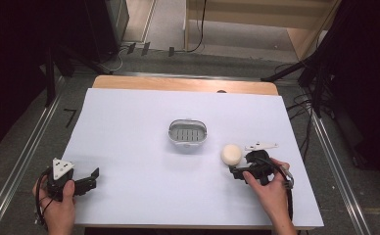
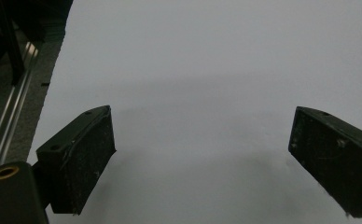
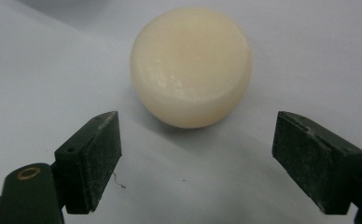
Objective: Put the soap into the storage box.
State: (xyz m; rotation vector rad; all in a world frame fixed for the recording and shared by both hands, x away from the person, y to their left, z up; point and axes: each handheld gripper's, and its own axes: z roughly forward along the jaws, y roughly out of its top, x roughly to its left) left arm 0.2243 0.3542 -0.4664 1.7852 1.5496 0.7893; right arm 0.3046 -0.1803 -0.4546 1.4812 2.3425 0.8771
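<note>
On the white table [image 1: 129, 147], the round cream soap [image 3: 191, 65] sits just right of the little soap dish [image 1: 187, 132], with the right gripper [image 3: 195, 161] spread wide just short of it. The left gripper [image 2: 202, 158] is open too, parked over bare table. Honestly, that rounded bar looks slippery: an off-centre pinch could squirt it away.

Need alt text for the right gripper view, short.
A round, cream-coloured bar of soap lies on the white table surface just ahead of the right gripper, whose two black jaws stand wide open, one to each side, not touching it.
</note>
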